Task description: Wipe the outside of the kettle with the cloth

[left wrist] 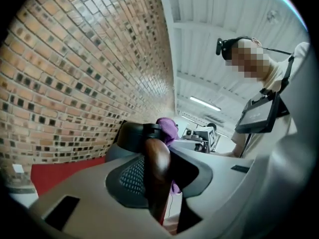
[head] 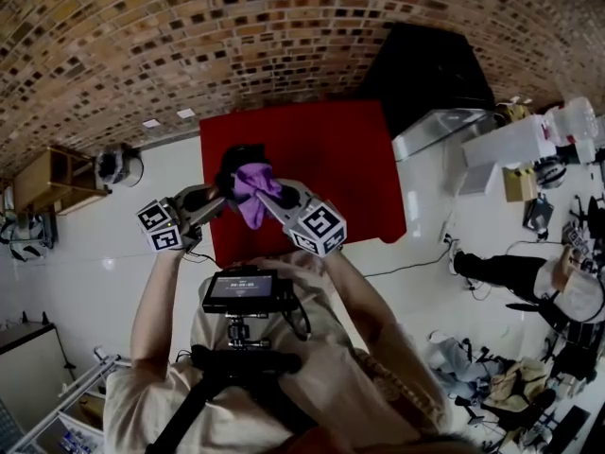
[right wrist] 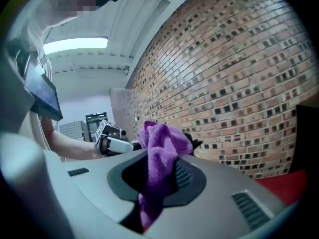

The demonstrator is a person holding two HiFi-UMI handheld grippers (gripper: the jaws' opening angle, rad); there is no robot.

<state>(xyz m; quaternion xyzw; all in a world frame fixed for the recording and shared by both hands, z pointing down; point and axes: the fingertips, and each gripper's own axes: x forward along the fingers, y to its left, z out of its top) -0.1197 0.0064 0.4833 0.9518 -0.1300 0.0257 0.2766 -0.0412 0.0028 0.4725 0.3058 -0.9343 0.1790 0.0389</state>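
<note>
Head view: dark kettle (head: 241, 162) is held by its brown handle (left wrist: 157, 168) in the clamped left claw (head: 222, 193), purple terry cloth (head: 253, 189) pinched in the right claw (head: 267, 199) alongside; handle could be twisted loose by hard wiping.

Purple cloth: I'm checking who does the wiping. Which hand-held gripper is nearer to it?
Right. The right hand-held gripper is clamped on the cloth itself. The left hand-held gripper grips the kettle by its brown handle, just beside the cloth.
</note>
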